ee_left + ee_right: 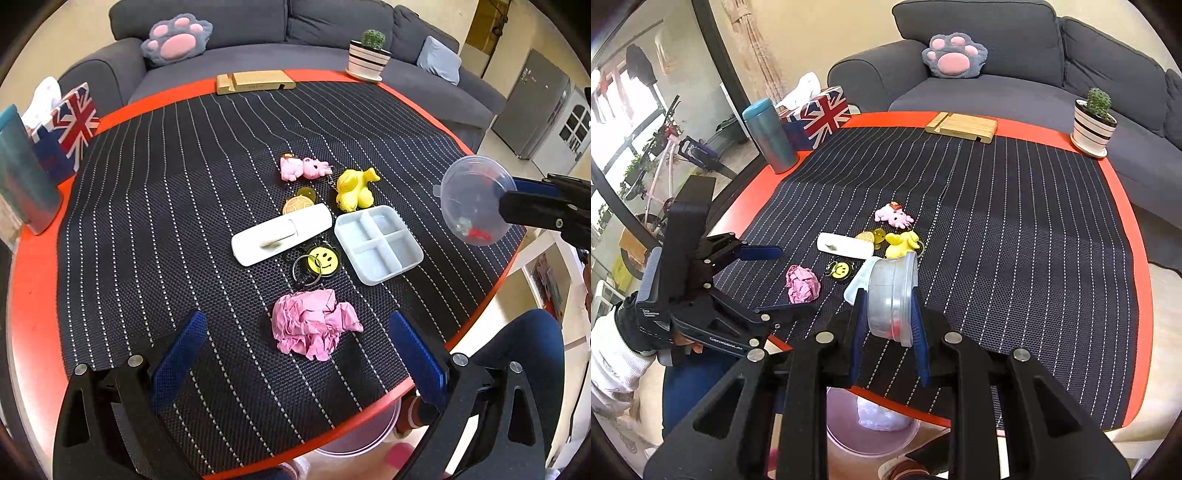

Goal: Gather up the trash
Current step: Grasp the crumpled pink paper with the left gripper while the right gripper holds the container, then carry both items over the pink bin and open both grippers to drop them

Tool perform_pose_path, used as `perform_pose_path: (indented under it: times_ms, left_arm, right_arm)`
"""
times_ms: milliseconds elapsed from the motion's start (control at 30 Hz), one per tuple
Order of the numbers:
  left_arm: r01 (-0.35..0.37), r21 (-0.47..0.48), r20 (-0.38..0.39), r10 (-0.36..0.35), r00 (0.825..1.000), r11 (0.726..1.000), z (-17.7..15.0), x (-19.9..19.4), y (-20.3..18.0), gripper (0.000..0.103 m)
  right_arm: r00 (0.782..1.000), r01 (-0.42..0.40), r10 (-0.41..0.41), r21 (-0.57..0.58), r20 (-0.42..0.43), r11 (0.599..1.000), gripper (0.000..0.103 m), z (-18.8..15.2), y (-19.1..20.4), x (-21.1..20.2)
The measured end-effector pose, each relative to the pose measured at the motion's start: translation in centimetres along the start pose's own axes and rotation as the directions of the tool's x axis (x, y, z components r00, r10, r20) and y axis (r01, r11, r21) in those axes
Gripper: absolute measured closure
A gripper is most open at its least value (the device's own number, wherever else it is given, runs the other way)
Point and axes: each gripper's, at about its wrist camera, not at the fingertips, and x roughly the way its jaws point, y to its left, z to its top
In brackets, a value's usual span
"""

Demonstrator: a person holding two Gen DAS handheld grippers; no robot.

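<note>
A crumpled pink paper ball (314,323) (802,283) lies on the black striped mat near the table's front edge. My left gripper (297,318) (774,281) hangs just above the mat, open wide, with one blue finger on either side of the ball and neither touching it. My right gripper (889,297) (511,201) is shut on a clear plastic lidded cup (892,297) (472,199) with small red bits inside, held tilted above the table's right front edge.
A white hook plate (280,234), divided white tray (378,243), smiley keychain (322,258), and pink toy (303,168) and yellow toy (354,188) lie mid-mat. A pink bin (846,439) holding white crumpled paper (882,417) stands under the front edge. A tissue box (70,136) and bottle (22,177) stand far left.
</note>
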Motion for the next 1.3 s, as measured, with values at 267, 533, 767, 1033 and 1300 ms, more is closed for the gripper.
perform_pose_path:
  times_ms: [267, 533, 767, 1033, 1300]
  left_arm:
    - [0.024, 0.002, -0.015, -0.024, 1.0, 1.0, -0.1, 0.2, 0.0, 0.066]
    - [0.028, 0.022, 0.019, -0.028, 0.999, 0.999, -0.3, -1.1, -0.7, 0.067]
    - [0.031, 0.042, 0.067, -0.034, 0.997, 0.999, -0.6, -3.6, -1.4, 0.067]
    - [0.051, 0.052, 0.107, -0.057, 0.993, 0.997, -1.7, -6.2, -2.4, 0.067]
    - [0.066, 0.067, 0.133, -0.075, 0.988, 0.996, -3.6, -8.2, -3.6, 0.067]
  right_arm:
    - [1.0, 0.003, -0.003, 0.005, 0.006, 1.0, 0.08, -0.1, -0.1, -0.1]
    - [1.0, 0.005, -0.005, 0.008, 0.012, 1.0, 0.08, -0.1, 0.0, -0.2]
    - [1.0, 0.006, -0.006, -0.002, 0.029, 1.0, 0.08, -0.7, 0.8, -1.2]
    - [0.999, 0.004, -0.003, -0.028, 0.034, 1.0, 0.08, -2.0, 2.3, -2.7]
    - [1.0, -0.013, 0.014, -0.058, 0.026, 0.998, 0.08, -4.6, 4.2, -4.3]
